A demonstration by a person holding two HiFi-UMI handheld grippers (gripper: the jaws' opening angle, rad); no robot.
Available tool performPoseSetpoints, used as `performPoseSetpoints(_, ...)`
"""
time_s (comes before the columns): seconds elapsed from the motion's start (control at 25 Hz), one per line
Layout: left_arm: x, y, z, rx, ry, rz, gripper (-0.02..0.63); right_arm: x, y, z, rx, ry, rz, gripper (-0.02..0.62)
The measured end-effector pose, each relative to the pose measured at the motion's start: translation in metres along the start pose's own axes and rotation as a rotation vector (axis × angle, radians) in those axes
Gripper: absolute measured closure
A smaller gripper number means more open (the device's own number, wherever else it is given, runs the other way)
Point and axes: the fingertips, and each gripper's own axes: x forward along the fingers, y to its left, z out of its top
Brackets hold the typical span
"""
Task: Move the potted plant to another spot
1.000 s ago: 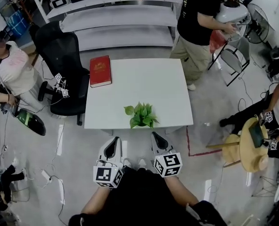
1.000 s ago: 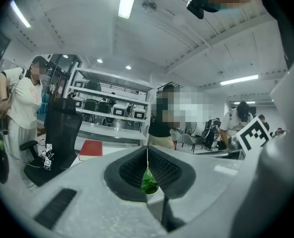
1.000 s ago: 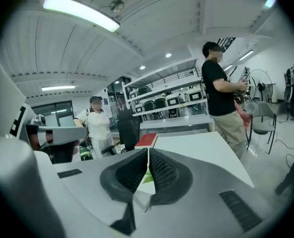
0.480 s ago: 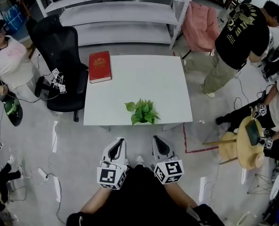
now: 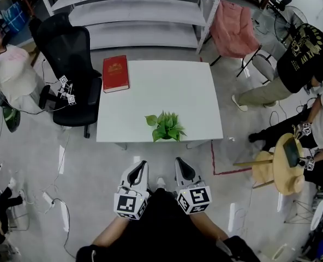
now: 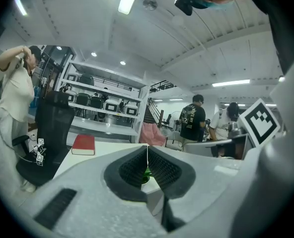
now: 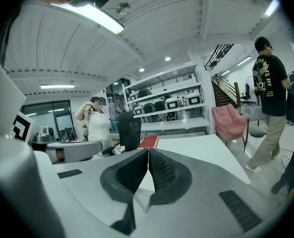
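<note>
A small potted plant [image 5: 165,126] with green leaves stands near the front edge of the white table [image 5: 167,91]. Both grippers are held low, in front of the table and short of it. My left gripper [image 5: 140,167] is shut with nothing in it; a bit of the green plant [image 6: 145,173] shows behind its jaws. To its right, my right gripper [image 5: 181,165] is also shut and holds nothing. Its own view looks over the white table [image 7: 196,148].
A red book [image 5: 115,73] lies on the table's far left corner. A black office chair [image 5: 69,75] stands left of the table, a pink-draped chair [image 5: 233,29] at the back right. White shelves [image 5: 134,15] run behind. People stand at the left and right; a round wooden stool [image 5: 284,165] is at right.
The person in black has walked from behind the table off to the right, uncovering the pink chair. Both grippers stay shut, shifted only slightly. The plant has not moved.
</note>
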Motion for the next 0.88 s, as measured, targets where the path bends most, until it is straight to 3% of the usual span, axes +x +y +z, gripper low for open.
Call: performPoseSetpoints(0.88, 0.0007, 0.0065, -0.0007, -0.002, 0.006, -0.013, 0.588, 0.0052, 0.0051, -0.0011, -0.006, 0.006, -0.01, 0.581)
